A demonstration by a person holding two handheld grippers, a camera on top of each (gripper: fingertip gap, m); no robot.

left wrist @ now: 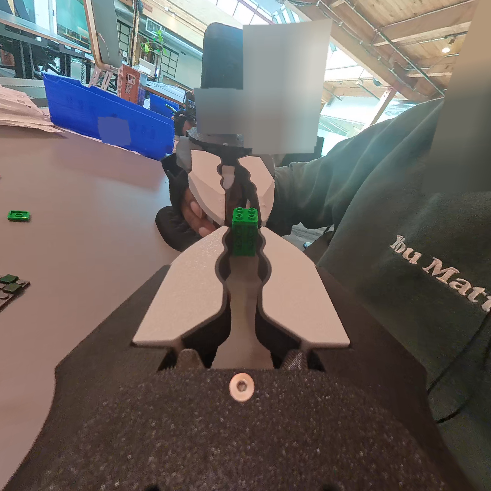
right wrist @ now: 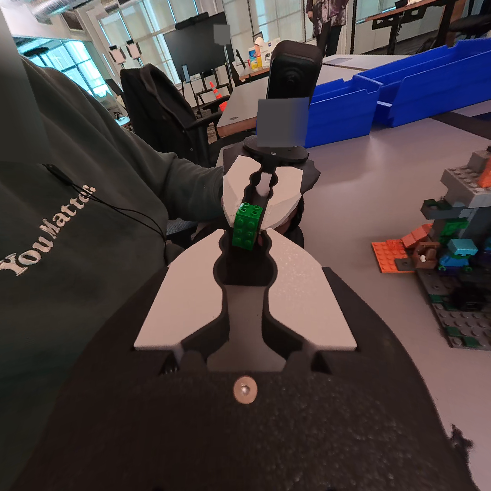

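Two grippers, the left gripper (left wrist: 244, 240) and the right gripper (right wrist: 245, 239), meet tip to tip, both closed on one green brick (left wrist: 244, 233) above the table (left wrist: 93, 191), near two blue bins (right wrist: 398, 98) and one brick model (right wrist: 457, 255).

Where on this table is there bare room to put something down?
Bare stretches: in the left wrist view, between the blue bin and the small green plate; in the right wrist view, between the blue bins and the brick model. The model's side is crowded.
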